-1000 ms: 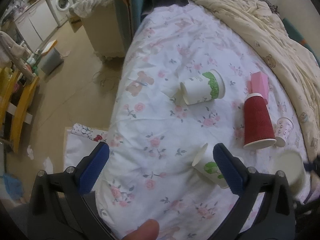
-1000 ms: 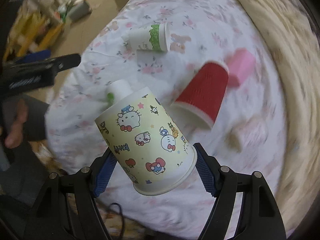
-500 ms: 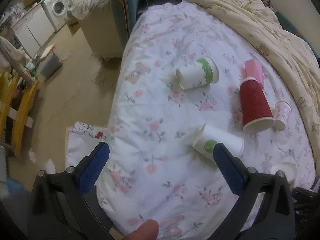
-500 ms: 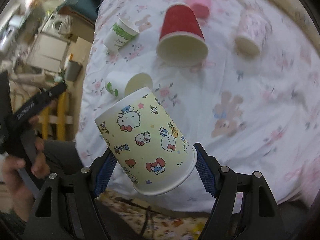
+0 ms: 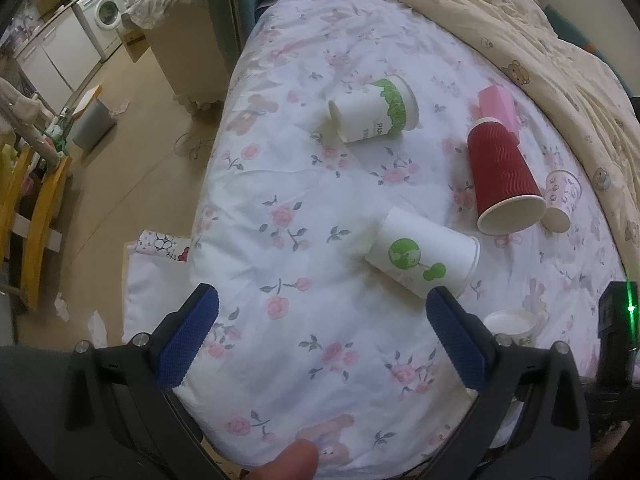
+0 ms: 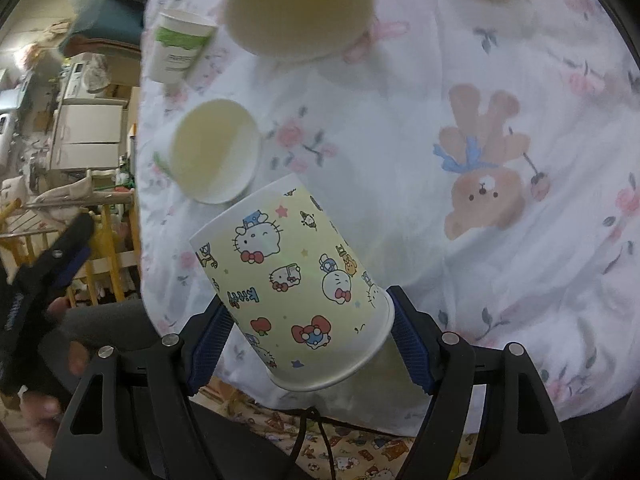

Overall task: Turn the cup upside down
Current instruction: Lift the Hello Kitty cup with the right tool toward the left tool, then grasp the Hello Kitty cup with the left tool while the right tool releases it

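Observation:
My right gripper (image 6: 308,332) is shut on a yellow Hello Kitty paper cup (image 6: 296,280), held above the bed's near edge with its base pointing away and its rim toward the camera. The cup's base shows at the right of the left wrist view (image 5: 512,324). My left gripper (image 5: 324,336) is open and empty over the bed's near edge; it also shows at the left of the right wrist view (image 6: 44,280).
On the floral bed sheet (image 5: 320,208) several cups lie on their sides: a white cup with a green globe (image 5: 424,256), a white cup with a green band (image 5: 372,110), a red ribbed cup (image 5: 504,176), a small pink-patterned cup (image 5: 560,200). A pink box (image 5: 496,104) lies behind. Beige quilt (image 5: 520,28) at right.
My right gripper has turned with the Hello Kitty cup and dropped closer to the sheet. My left gripper has drawn back a little, still open.

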Demonstrator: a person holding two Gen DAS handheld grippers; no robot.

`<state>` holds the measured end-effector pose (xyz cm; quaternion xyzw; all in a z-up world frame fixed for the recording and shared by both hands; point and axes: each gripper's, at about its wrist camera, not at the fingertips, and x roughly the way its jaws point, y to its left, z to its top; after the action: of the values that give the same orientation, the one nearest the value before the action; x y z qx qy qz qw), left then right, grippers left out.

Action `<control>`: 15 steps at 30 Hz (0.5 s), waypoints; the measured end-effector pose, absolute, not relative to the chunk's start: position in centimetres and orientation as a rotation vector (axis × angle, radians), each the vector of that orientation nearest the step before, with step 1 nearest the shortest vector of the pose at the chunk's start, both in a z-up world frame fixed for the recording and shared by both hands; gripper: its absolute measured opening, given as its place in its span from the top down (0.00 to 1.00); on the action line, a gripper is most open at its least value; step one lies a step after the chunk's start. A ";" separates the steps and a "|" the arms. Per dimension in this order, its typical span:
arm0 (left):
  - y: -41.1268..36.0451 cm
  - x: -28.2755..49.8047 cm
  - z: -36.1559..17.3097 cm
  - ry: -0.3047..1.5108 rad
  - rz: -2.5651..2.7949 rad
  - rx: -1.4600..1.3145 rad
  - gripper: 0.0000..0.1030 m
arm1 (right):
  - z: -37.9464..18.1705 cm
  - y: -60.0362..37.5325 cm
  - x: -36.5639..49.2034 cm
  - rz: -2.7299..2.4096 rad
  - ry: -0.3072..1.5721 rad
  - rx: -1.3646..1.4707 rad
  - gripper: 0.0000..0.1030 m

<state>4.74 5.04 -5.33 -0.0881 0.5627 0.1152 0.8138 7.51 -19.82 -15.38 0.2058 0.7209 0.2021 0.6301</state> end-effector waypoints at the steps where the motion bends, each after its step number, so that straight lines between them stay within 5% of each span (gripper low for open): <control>1: 4.9 4.8 -5.4 1.203 0.244 -0.184 0.01 | -15.6 -19.8 7.5 0.461 1.654 0.474 0.24; 15: 4.1 4.8 -5.9 1.216 0.233 -0.146 0.01 | -15.1 -19.2 7.6 0.466 1.649 0.428 0.13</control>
<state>4.79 4.06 -5.88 -0.0685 0.5695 0.1089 0.8119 7.55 -19.22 -15.14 0.1873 0.7215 0.2038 0.6346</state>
